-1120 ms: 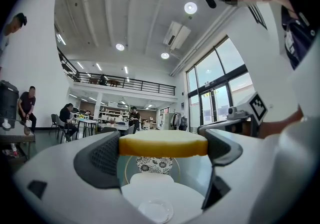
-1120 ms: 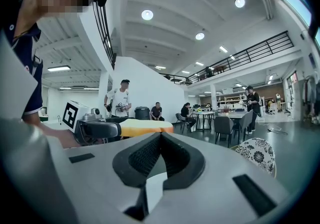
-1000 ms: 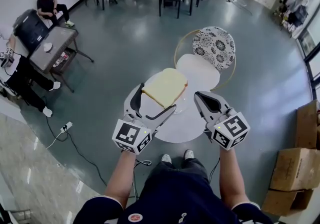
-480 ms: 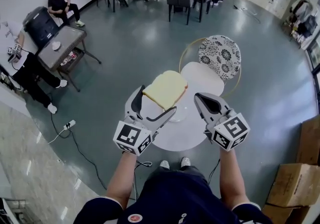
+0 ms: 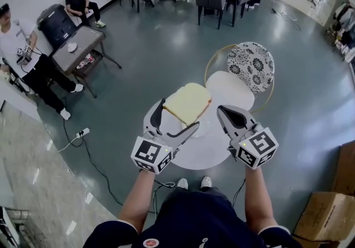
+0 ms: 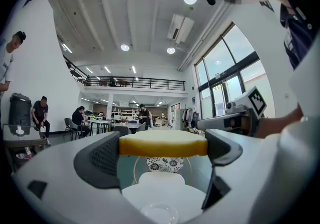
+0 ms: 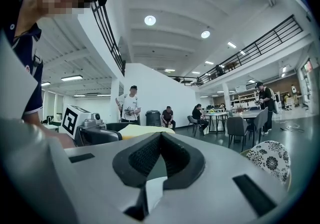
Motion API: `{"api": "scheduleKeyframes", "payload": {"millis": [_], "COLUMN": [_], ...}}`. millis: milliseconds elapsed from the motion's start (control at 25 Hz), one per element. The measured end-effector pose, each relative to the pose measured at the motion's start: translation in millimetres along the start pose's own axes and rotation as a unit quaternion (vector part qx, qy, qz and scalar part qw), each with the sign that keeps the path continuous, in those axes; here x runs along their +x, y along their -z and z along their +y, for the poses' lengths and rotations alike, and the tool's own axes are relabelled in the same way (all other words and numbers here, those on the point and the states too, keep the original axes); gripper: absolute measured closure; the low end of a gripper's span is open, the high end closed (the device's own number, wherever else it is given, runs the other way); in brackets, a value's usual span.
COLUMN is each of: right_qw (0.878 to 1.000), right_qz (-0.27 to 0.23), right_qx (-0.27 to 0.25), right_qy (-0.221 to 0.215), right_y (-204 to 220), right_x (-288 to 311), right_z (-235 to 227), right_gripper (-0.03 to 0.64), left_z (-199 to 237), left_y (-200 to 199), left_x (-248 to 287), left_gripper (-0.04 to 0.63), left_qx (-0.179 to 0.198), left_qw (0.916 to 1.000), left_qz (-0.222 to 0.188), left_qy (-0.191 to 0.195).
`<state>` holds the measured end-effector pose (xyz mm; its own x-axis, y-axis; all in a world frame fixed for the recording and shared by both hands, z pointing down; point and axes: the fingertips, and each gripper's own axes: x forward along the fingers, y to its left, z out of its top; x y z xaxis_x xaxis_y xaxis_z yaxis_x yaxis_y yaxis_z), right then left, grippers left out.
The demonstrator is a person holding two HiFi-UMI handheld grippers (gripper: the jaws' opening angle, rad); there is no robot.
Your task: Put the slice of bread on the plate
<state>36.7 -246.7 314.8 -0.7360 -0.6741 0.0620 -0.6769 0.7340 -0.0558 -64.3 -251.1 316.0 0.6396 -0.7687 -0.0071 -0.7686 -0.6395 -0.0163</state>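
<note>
Left gripper (image 5: 177,115) clamps bread (image 5: 188,104) by its edges, level, mid-frame above glass plate (image 5: 203,128) on table (image 5: 208,152). Right gripper (image 5: 223,110) jaws together, empty, right of bread.

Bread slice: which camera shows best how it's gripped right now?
The left gripper view: the bread slice sits edge-on, clamped by its two ends in the left tool. The head view shows its top face above the white table, not the contact. The right gripper view catches only a yellow sliver.
</note>
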Motion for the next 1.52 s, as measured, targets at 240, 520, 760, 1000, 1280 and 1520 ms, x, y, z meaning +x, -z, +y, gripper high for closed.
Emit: {"api": "scheduleKeyframes", "payload": {"millis": [240, 520, 760, 1000, 1280, 1520], "right_qw": [1.000, 0.999, 0.995, 0.992, 0.986, 0.982], "right_qz": [0.011, 0.038, 0.071, 0.105, 0.134, 0.150], "right_qx": [0.014, 0.035, 0.063, 0.077, 0.099, 0.111], "right_qy": [-0.006, -0.004, -0.009, -0.006, 0.004, 0.007], "right_y": [14, 44, 83, 125, 172, 203], "right_x": [1, 2, 9, 20, 21, 24], "right_z": [-9, -26, -26, -32, -40, -46], "right_gripper": [0.609, 0.609, 0.609, 0.609, 0.609, 0.609], "left_z": [0, -2, -2, 2, 8, 13], "left_y": [18, 49, 97, 158, 224, 272], "left_x": [6, 12, 12, 19, 26, 36], "left_gripper": [0.061, 0.063, 0.062, 0.063, 0.063, 0.063], "left_qx": [0.000, -0.011, -0.023, -0.044, -0.065, -0.072], "left_qw": [0.9998, 0.9994, 0.9980, 0.9949, 0.9898, 0.9856], "left_qz": [0.015, 0.028, 0.053, 0.089, 0.124, 0.151], "left_qy": [-0.013, -0.019, -0.024, -0.020, -0.026, -0.026]}}
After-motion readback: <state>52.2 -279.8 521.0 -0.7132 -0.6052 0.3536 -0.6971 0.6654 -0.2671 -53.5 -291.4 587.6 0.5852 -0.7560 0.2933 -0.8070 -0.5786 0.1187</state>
